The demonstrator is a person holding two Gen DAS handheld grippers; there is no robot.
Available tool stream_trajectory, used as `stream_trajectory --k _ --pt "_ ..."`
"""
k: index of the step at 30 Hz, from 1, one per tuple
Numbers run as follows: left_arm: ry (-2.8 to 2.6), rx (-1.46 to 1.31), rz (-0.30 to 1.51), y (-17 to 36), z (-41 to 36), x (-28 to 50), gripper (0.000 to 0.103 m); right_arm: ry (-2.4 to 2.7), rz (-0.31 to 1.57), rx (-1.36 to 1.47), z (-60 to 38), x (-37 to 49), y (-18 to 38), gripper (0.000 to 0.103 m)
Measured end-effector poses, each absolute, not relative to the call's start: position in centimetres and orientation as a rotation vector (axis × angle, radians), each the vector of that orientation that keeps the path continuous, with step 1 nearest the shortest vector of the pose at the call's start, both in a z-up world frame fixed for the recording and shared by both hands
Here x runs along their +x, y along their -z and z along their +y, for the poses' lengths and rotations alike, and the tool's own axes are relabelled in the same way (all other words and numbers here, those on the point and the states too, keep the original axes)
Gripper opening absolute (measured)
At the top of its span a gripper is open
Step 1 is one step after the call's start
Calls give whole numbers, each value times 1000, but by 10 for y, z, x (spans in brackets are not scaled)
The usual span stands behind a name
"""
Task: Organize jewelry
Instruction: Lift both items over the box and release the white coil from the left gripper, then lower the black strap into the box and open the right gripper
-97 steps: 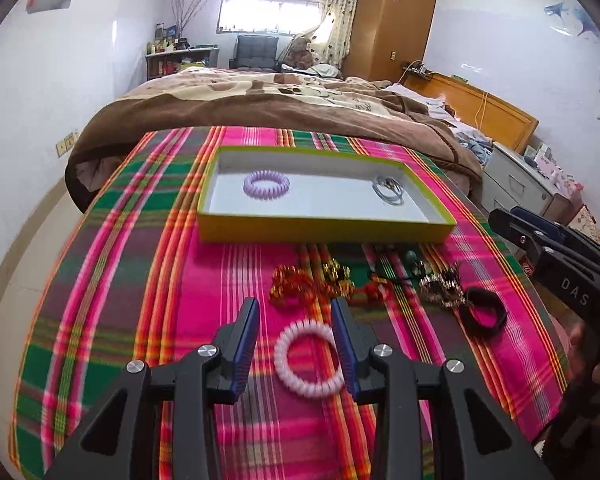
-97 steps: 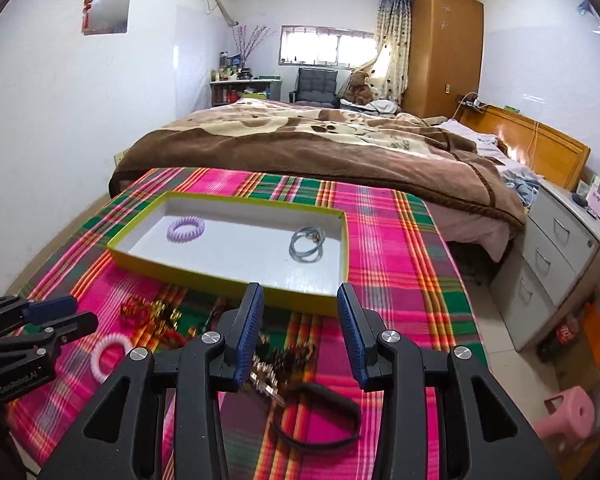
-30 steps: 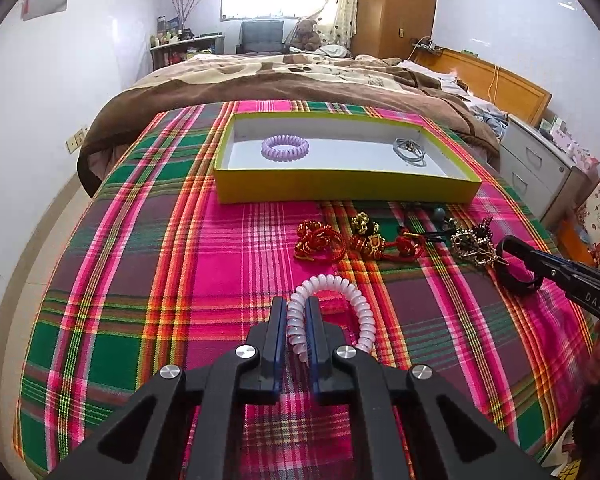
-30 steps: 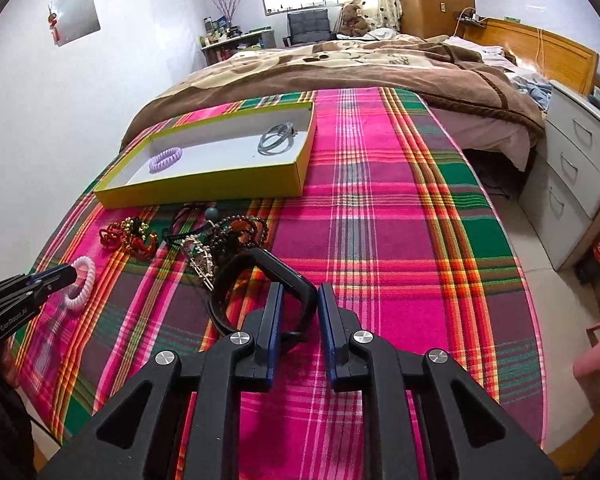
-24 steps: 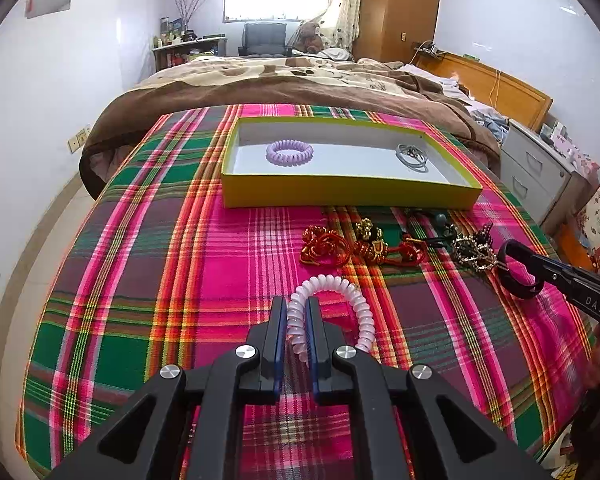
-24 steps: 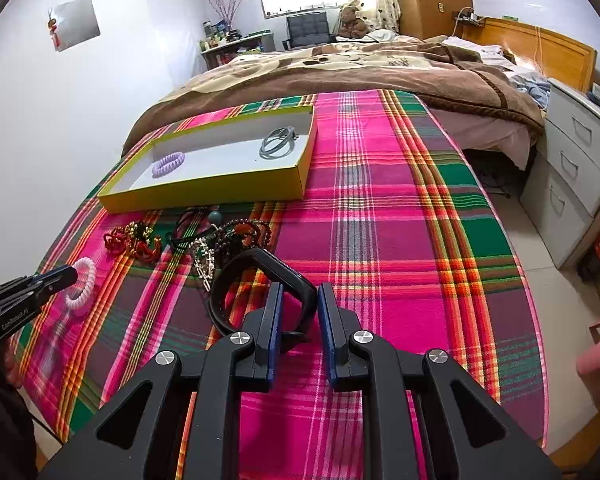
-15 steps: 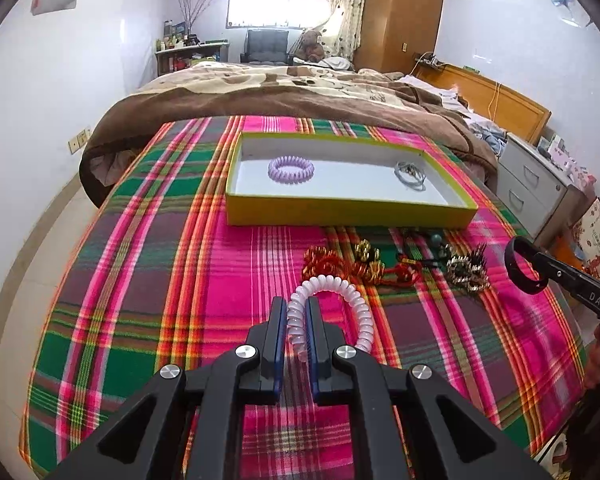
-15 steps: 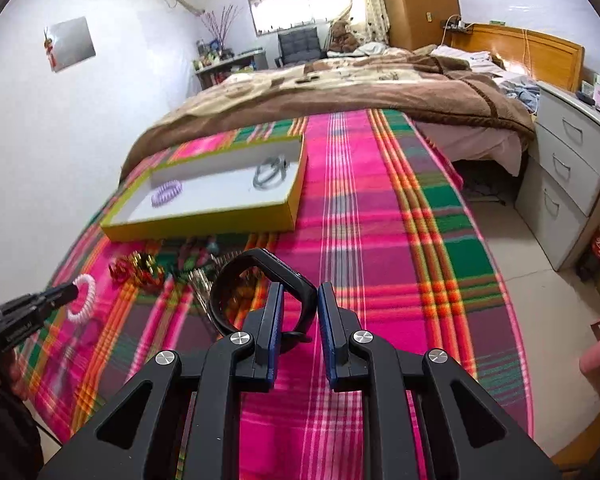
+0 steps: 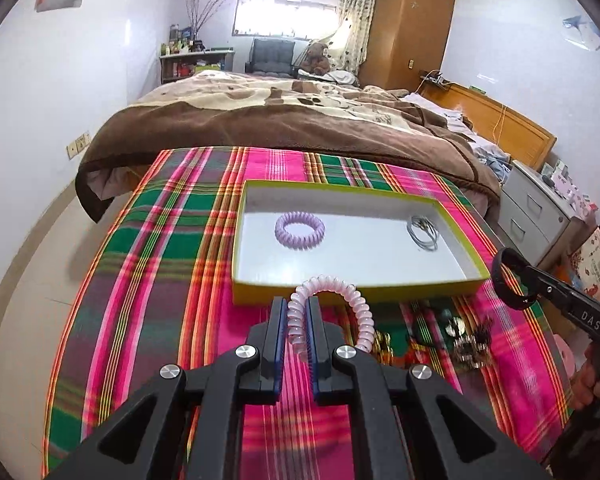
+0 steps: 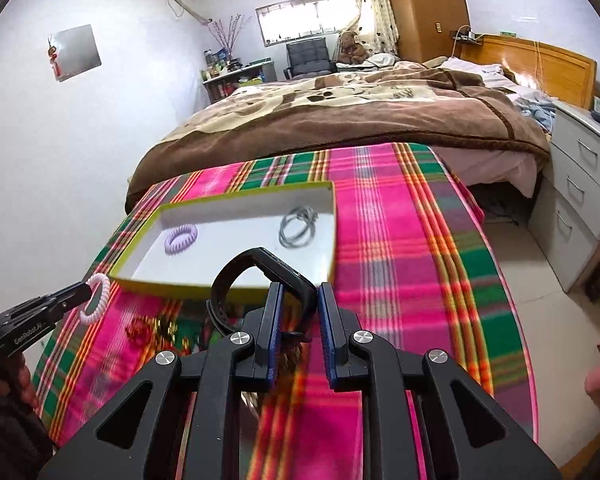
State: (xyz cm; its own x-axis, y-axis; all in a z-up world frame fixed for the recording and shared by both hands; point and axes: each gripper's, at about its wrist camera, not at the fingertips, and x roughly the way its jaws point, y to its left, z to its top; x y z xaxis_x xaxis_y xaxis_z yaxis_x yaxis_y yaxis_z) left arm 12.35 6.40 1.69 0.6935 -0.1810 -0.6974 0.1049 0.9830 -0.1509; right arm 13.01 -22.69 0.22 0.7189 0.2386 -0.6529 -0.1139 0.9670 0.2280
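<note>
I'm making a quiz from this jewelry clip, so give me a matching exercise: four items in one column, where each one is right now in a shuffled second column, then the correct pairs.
Items:
1. pale pink coil bracelet
2. black band
3. purple coil bracelet
4. silver rings

Places:
A. lying in the box, left part
B. pinched in the right gripper
C. lying in the box, right part
D. pinched in the left gripper

Pairs: 1-D, 2-B, 3-A, 4-C
</note>
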Motion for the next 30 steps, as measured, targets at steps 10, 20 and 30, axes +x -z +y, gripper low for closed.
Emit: stream_trajectory --k 10,20,30 --pt "137 -65 803 -15 62 176 9 -180 804 189 -202 197 4 18" --pt "115 -37 849 2 59 220 9 -161 861 192 -185 241 25 18" --pt "115 -47 906 21 59 235 9 -136 906 176 -176 268 40 18"
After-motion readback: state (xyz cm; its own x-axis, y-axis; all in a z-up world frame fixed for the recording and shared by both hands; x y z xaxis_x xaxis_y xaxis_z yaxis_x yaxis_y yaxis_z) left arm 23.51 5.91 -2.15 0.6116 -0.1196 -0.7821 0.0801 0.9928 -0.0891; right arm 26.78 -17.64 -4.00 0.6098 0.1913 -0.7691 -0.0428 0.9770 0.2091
